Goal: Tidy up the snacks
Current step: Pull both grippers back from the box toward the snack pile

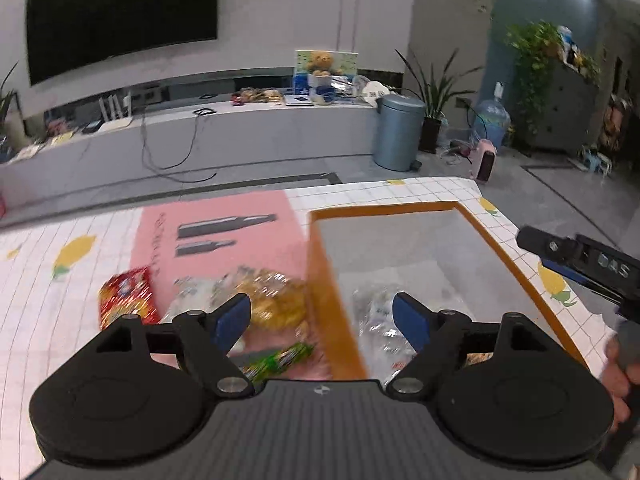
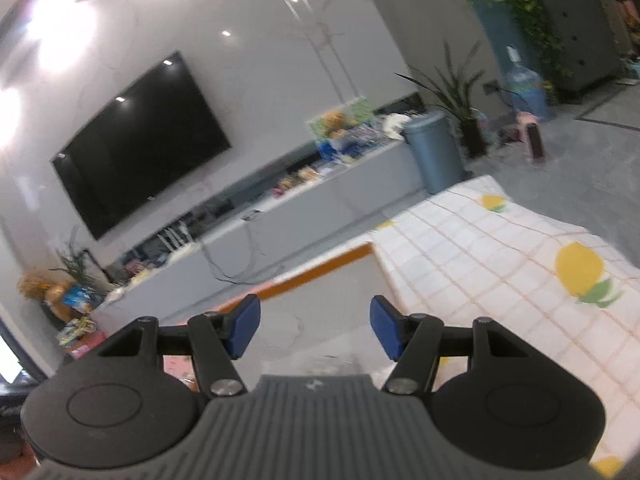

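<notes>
Lemon-print table [image 1: 440,192]. Orange-rimmed box [image 1: 384,210] at right, clear packet [image 1: 376,320] inside, probably just dropped. Loose snacks [image 1: 272,300] left of box, red packet [image 1: 126,296] furthest. Left gripper [image 1: 322,322] wide, empty, above box wall; right gripper [image 2: 314,326] half-open, empty. Next: reach left, grab another snack.

black claw [image 1: 322,320], blue pads [image 1: 232,320], silver screws

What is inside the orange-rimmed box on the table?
In the orange-rimmed box lies a clear plastic snack bag on the white floor. The left gripper covers the near corner, so anything there is hidden. Blur hides the bag's contents.
</notes>
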{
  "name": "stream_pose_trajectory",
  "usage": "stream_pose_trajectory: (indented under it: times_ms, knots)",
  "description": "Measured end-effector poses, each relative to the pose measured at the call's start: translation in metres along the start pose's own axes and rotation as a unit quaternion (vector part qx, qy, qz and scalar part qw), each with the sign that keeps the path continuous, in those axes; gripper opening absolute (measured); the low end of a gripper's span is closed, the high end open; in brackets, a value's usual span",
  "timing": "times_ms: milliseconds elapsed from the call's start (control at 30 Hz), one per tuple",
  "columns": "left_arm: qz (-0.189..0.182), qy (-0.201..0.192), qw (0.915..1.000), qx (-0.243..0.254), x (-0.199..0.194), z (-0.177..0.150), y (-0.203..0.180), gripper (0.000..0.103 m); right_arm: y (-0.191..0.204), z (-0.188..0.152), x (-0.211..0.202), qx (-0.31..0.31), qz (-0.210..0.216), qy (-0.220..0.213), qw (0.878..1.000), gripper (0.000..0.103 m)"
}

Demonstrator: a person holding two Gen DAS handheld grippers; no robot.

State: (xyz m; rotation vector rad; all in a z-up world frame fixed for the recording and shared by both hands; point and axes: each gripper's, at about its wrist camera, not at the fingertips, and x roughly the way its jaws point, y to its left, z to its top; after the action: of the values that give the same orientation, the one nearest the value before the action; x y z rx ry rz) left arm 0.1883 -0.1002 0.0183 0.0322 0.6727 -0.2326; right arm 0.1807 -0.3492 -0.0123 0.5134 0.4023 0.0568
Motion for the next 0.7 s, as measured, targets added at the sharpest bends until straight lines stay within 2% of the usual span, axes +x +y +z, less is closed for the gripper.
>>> stream_pose_trajectory:
  times_ms: [233,400,533,633,700]
  knots:
    - [0.021,0.000,0.9993,-0.030,-0.023,-0.029,0.045,0.094,0.026,-0.014,-0.001,-0.030,0.035,-0.029,0.999,0.061]
    - [0.039,-0.013,0.9982,-0.042,-0.033,-0.049,0.077,0.094,0.043,-0.030,0.006,-0.031,0.063,0.000,0.998,0.065]
    - [0.018,-0.019,0.9959,-0.086,-0.028,-0.061,0.109,0.094,0.072,-0.045,0.008,-0.088,0.067,-0.010,0.994,0.065]
    - [0.033,-0.010,0.9944,-0.100,-0.015,-0.065,0.128,0.094,0.097,-0.055,0.002,-0.132,0.085,-0.034,0.987,0.064]
    - [0.048,-0.012,0.9947,-0.090,-0.007,-0.070,0.139,0.094,0.112,-0.063,-0.002,-0.157,0.097,-0.046,0.982,0.064]
